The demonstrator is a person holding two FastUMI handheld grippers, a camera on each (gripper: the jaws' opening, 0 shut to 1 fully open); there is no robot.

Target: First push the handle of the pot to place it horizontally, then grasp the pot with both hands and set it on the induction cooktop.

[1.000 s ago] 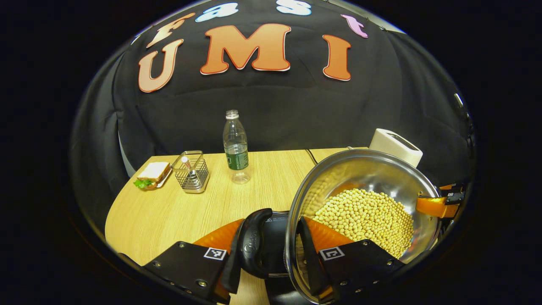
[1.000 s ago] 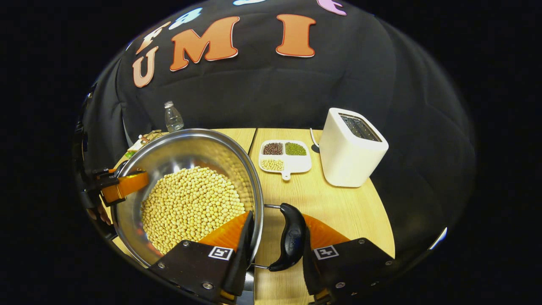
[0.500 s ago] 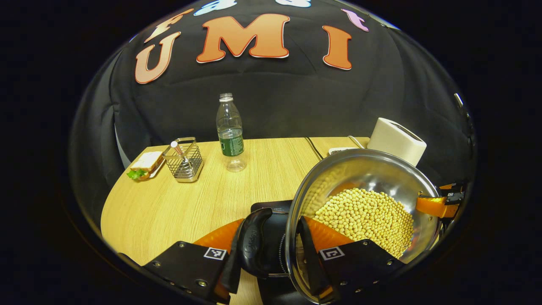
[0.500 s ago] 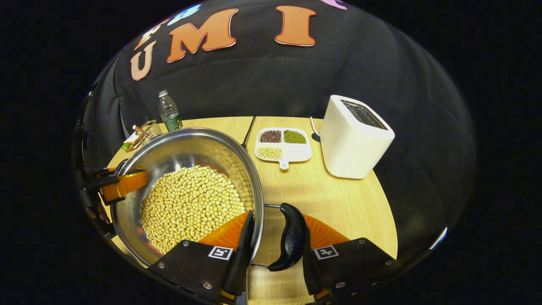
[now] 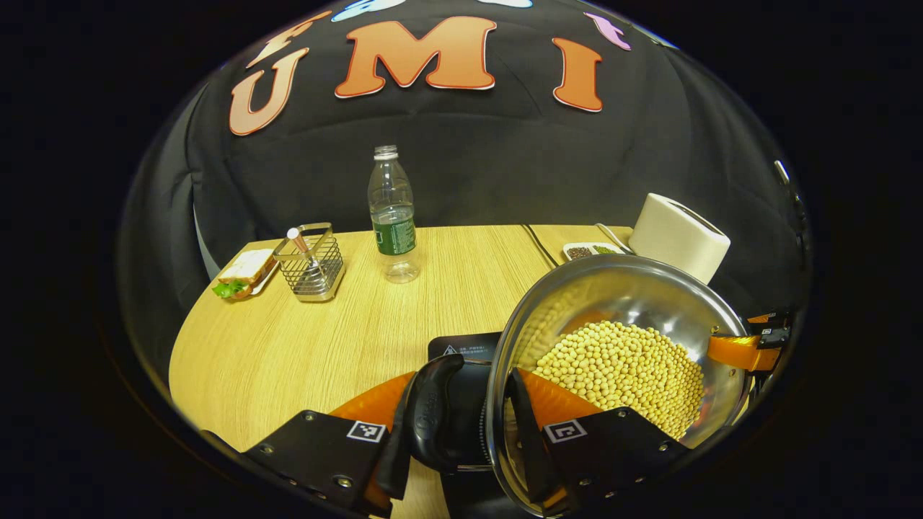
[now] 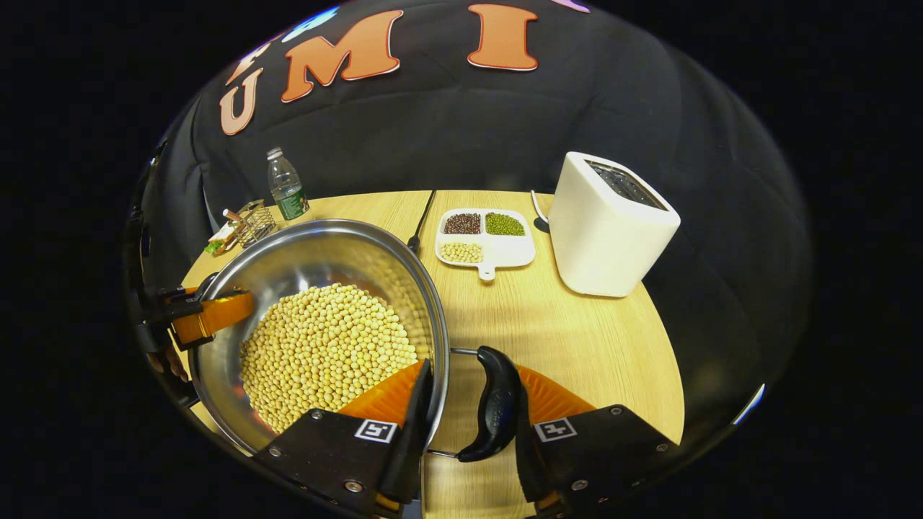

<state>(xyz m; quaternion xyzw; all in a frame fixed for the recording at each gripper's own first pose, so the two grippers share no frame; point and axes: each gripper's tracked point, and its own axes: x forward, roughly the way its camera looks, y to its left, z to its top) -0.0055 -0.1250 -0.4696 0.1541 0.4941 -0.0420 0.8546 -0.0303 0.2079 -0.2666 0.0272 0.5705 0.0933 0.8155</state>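
Observation:
A steel pot (image 5: 627, 288) full of soybeans (image 5: 620, 367) hangs in the air between both grippers. My left gripper (image 5: 458, 447) is shut across the pot's rim and its black side handle (image 5: 433, 411), one finger inside the pot and one outside. My right gripper (image 6: 469, 440) is shut the same way on the opposite black handle (image 6: 497, 404) of the pot (image 6: 317, 252). Under the left handle lies the black induction cooktop (image 5: 465, 347), partly hidden by the pot. Across the beans, each view shows the other gripper: the right gripper (image 5: 750, 349) and the left gripper (image 6: 205, 317).
On the wooden table (image 5: 288, 360) stand a plastic bottle (image 5: 393, 216), a wire basket (image 5: 310, 252) and a sandwich (image 5: 241, 270) at the back left. A white toaster (image 6: 613, 223) and a divided dish of beans (image 6: 484, 236) stand at the back right, with a cable (image 6: 422, 220) nearby.
The pot has travelled with both grippers still shut on it. The bottle, toaster and dish sit higher in view, and the black cooktop has come into sight under the left handle.

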